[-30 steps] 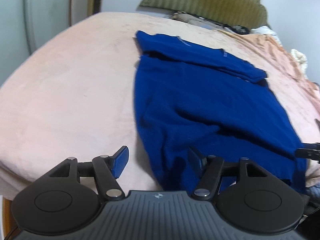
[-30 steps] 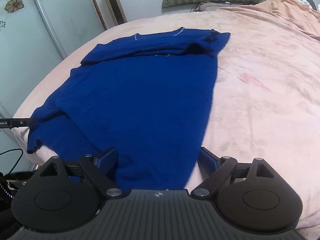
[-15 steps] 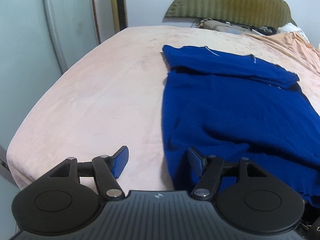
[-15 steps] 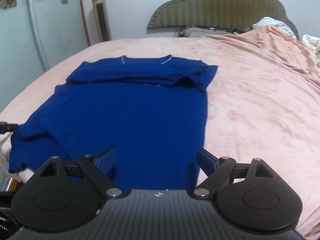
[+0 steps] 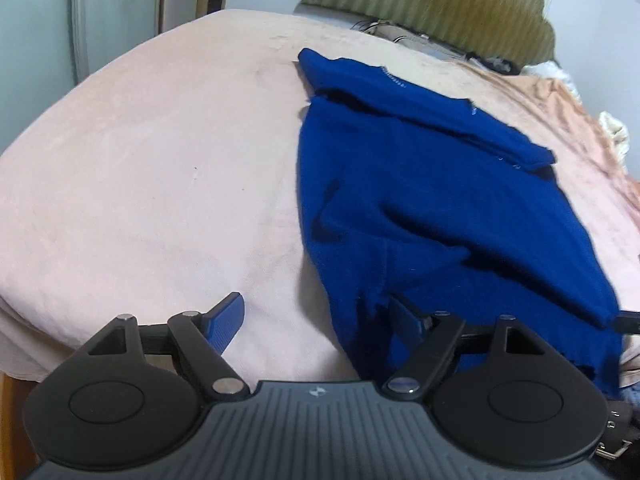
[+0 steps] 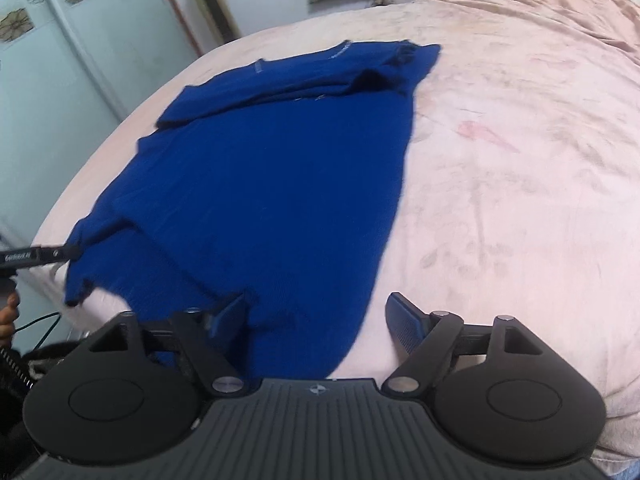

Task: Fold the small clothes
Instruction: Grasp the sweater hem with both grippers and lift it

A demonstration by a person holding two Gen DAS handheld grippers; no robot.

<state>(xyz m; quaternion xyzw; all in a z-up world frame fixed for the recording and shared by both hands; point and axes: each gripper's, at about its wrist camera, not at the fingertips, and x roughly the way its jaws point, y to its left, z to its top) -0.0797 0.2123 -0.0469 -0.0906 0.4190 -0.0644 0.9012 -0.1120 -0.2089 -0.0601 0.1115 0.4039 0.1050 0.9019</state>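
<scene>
Landmark: blue shirt (image 5: pixel 460 200) lay flat on the pink bedsheet (image 5: pixel 160 180), collar end toward the green headboard (image 5: pixel 432 4), sleeves folded across the top, hem at the near bed edge.

Left of the shirt: bare sheet, then a pale wardrobe door (image 6: pixel 44 80) and a gold tower fan (image 6: pixel 208 0) further back.

Left gripper (image 5: pixel 316 314) sat at the shirt's near-left hem corner. Jaws had just been opening, stood wide. Left pad over bare sheet, right pad against the hem fabric, shirt edge between the pads, not pinched.

Right gripper (image 6: pixel 316 314) sat at the shirt's near-right hem corner. Jaws had just been closing a bit, wide apart though. Left pad over the blue fabric, right pad over sheet, hem edge between them, no pinch visible.

Right of the shirt: rumpled peach bedding (image 6: pixel 540 20).
</scene>
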